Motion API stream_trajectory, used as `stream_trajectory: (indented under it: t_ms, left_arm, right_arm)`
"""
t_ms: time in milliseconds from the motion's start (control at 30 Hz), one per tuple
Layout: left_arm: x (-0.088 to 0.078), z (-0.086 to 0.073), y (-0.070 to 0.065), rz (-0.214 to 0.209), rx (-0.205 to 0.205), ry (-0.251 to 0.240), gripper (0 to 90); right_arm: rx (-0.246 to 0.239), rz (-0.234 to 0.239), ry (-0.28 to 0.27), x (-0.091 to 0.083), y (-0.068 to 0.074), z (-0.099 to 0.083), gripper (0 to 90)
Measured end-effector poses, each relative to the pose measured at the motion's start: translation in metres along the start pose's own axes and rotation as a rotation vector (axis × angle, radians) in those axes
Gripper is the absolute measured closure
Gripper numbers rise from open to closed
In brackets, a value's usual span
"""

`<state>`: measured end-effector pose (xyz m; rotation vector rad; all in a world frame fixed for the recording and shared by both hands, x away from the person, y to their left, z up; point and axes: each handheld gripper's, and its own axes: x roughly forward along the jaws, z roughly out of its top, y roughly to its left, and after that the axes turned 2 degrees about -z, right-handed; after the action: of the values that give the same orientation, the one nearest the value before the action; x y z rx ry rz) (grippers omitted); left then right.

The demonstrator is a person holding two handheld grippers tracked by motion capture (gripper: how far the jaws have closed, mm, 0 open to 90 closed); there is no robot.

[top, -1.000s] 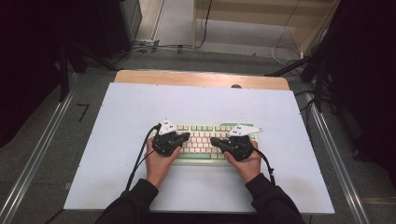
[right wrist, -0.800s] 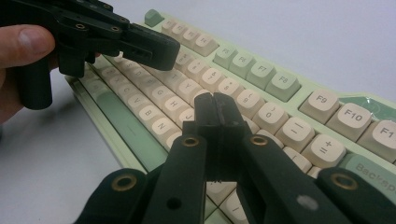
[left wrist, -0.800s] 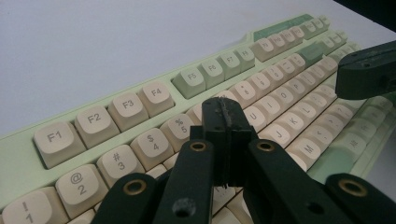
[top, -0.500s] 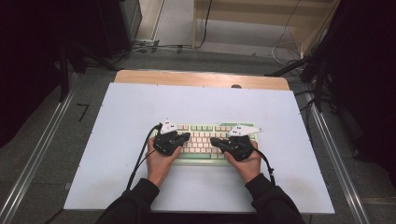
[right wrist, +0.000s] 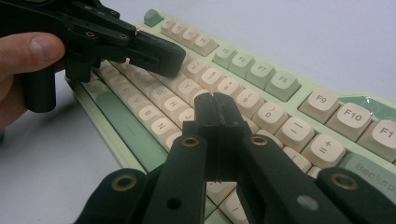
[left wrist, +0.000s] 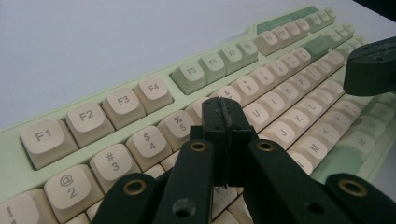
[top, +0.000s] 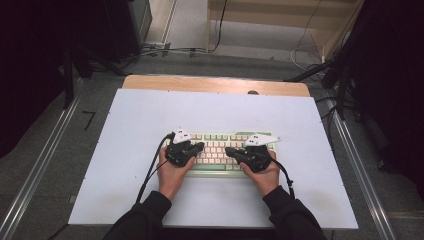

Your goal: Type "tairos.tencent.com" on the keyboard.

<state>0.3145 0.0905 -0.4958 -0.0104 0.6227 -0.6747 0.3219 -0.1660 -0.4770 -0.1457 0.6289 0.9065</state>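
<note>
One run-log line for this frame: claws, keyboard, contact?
left claw: shut, nothing held | right claw: shut, nothing held | both poised over keyboard keys | key contact: cannot tell | keyboard flat on white table

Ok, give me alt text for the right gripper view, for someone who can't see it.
The right gripper, jaws shut and empty, hovers over the number row of a cream and green keyboard. The left gripper, in a hand, hangs over the keys farther off.

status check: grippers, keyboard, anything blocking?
Left gripper shut, nothing held, over the keyboard number row. Right gripper shut, empty, over the right-half keys. Nothing in the way.
</note>
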Motion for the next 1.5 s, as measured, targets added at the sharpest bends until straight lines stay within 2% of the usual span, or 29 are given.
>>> stream_trajectory:
  t_ms: [467, 800, 1500]
  left_arm:
    - [0.001, 0.000, 0.000, 0.002, -0.001, 0.011, 90.0]
    - [0.002, 0.000, 0.001, 0.006, -0.008, 0.036, 90.0]
    - [-0.012, 0.005, 0.001, -0.022, -0.023, -0.014, 90.0]
  right_arm:
    - [0.000, -0.002, -0.002, 0.000, 0.000, 0.000, 88.1]
    - [-0.002, -0.003, -0.002, 0.000, 0.000, 0.000, 88.1]
    - [-0.003, -0.003, -0.007, -0.001, 0.000, 0.000, 88.1]
